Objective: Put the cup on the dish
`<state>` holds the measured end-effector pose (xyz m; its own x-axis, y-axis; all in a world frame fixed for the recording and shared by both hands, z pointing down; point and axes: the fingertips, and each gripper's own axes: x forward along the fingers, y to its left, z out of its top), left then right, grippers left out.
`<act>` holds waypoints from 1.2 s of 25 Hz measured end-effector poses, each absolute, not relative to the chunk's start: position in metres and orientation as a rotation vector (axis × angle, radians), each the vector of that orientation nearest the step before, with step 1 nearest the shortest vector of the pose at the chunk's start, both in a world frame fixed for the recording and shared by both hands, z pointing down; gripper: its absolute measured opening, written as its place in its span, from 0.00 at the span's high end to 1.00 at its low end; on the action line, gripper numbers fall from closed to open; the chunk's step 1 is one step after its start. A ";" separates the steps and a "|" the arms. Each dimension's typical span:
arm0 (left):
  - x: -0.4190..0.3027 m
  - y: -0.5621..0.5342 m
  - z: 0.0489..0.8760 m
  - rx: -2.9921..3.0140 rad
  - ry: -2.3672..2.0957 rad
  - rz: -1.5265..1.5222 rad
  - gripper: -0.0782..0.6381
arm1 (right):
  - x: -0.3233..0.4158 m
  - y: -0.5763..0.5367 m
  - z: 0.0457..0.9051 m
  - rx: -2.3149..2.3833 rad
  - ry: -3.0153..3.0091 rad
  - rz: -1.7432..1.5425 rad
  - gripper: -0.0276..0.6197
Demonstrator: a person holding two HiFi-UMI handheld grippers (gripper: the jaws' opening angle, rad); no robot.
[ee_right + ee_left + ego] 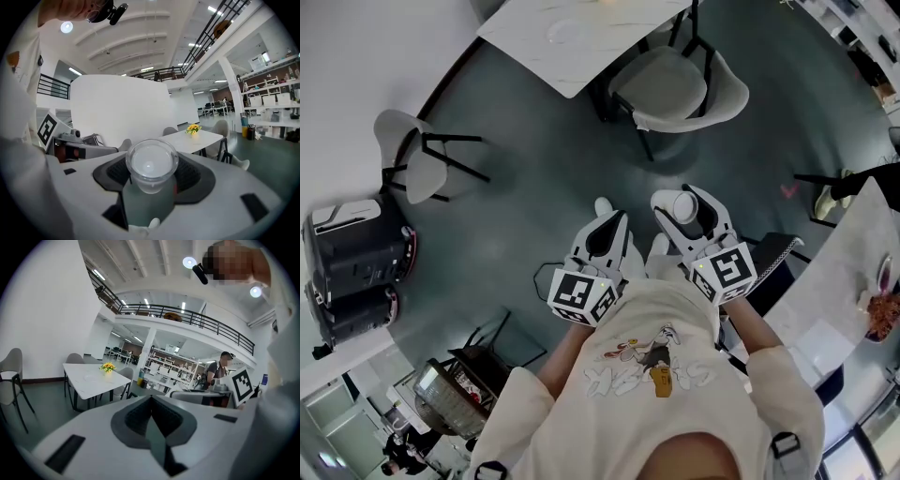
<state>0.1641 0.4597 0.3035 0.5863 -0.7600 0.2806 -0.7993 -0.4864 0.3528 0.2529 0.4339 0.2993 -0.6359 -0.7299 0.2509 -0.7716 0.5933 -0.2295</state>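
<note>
Nearest to the lens, cream sweatshirt (656, 366), both forearms stretched forward and low above the grey floor (534, 169). Far ahead, white tabletop (600, 47) with what seems a pale dish (565, 32), well apart from both grippers. Left gripper (602, 217) pressed together, holding nothing. Right gripper (680, 208) pinching translucent cup (149, 164) across its wall. Probably light, thin, slippery, easy to crush: best gripped gently at mid-wall.
</note>
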 end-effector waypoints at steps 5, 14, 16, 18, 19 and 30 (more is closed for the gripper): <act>0.154 0.438 0.305 2.381 -1.224 0.096 0.89 | 0.234 0.408 0.296 1.266 -2.666 0.423 0.54; 0.090 0.366 0.288 2.395 -1.235 0.015 0.89 | 0.177 0.335 0.284 1.315 -2.632 0.410 0.54; 0.068 0.348 0.285 2.389 -1.253 -0.003 0.89 | 0.159 0.318 0.278 1.347 -2.624 0.381 0.54; 0.043 0.331 0.283 2.381 -1.275 -0.024 0.89 | 0.141 0.302 0.277 1.366 -2.623 0.383 0.54; 0.031 0.324 0.282 2.380 -1.282 -0.031 0.89 | 0.131 0.294 0.278 1.369 -2.624 0.385 0.54; -0.053 0.281 0.298 2.388 -1.216 -0.029 0.89 | 0.045 0.245 0.284 1.406 -2.594 0.365 0.54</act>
